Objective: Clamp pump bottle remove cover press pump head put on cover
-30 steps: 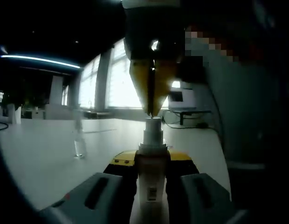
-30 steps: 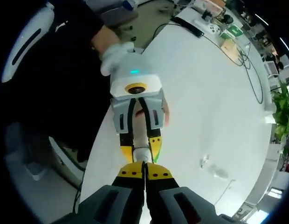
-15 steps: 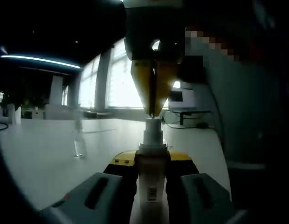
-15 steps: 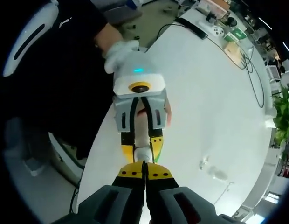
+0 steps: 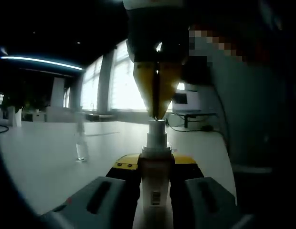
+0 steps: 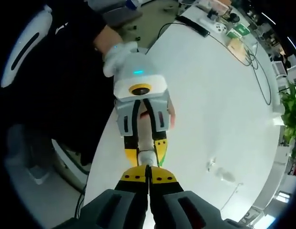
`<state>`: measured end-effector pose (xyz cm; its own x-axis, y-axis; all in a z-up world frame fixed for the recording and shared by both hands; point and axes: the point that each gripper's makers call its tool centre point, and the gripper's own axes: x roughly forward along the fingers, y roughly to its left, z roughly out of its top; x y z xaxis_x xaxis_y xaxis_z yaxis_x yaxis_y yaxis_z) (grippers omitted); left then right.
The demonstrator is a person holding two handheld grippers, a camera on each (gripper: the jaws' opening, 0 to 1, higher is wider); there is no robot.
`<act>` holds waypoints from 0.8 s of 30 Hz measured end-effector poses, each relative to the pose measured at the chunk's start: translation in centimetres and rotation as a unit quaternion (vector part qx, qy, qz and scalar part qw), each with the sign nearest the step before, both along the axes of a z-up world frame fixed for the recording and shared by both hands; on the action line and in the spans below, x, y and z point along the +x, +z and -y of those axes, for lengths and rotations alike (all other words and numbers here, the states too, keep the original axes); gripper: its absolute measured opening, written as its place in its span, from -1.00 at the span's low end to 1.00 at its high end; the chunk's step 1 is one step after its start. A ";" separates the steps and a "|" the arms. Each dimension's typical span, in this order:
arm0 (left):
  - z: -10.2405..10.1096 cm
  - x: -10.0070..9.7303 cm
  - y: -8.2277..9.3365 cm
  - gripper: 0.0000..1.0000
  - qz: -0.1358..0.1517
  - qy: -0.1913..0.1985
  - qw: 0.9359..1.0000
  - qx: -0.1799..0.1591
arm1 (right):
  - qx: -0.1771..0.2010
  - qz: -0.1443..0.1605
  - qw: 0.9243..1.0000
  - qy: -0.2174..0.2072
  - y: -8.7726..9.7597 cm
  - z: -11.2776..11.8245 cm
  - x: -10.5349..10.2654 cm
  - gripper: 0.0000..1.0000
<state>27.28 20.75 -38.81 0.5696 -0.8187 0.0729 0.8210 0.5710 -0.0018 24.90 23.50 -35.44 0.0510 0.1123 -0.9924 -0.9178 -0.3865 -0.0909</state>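
Observation:
A white pump bottle (image 5: 155, 183) stands upright between the jaws of my left gripper (image 5: 156, 164), which is shut on its body. My right gripper (image 5: 156, 113) comes down from above with its yellow fingertips together, touching the top of the pump head (image 5: 156, 131). In the right gripper view, my right gripper (image 6: 148, 169) is shut with its tips over the pump head (image 6: 145, 157), and the left gripper (image 6: 145, 153) holds the bottle below. The clear cover (image 5: 81, 149) stands alone on the white table (image 6: 224, 105), seen from above as the cover (image 6: 212, 165).
A gloved hand (image 6: 115, 51) holds the left gripper near the table's curved edge (image 6: 102, 143). Cables and small boxes (image 6: 224, 24) lie at the table's far end. A plant (image 6: 291, 114) stands past the table. A monitor (image 5: 186, 99) sits under the windows.
The right gripper view has shifted slightly with the hand. Both grippers and the bottle keep the same positions relative to each other.

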 end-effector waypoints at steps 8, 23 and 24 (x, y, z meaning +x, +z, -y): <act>0.0 0.1 0.0 -0.73 0.000 0.000 1.000 0.000 | -0.012 -0.007 1.000 -0.002 -0.2 -0.1 0.1 -1.00; 0.1 0.0 0.0 -0.73 0.000 0.000 1.000 0.000 | -0.034 -0.018 0.999 -0.012 -0.8 -0.1 -0.1 -1.00; 0.1 0.1 0.0 -0.73 0.000 0.000 1.000 0.000 | -0.036 -0.017 0.999 -0.013 -0.8 -0.1 0.0 -1.00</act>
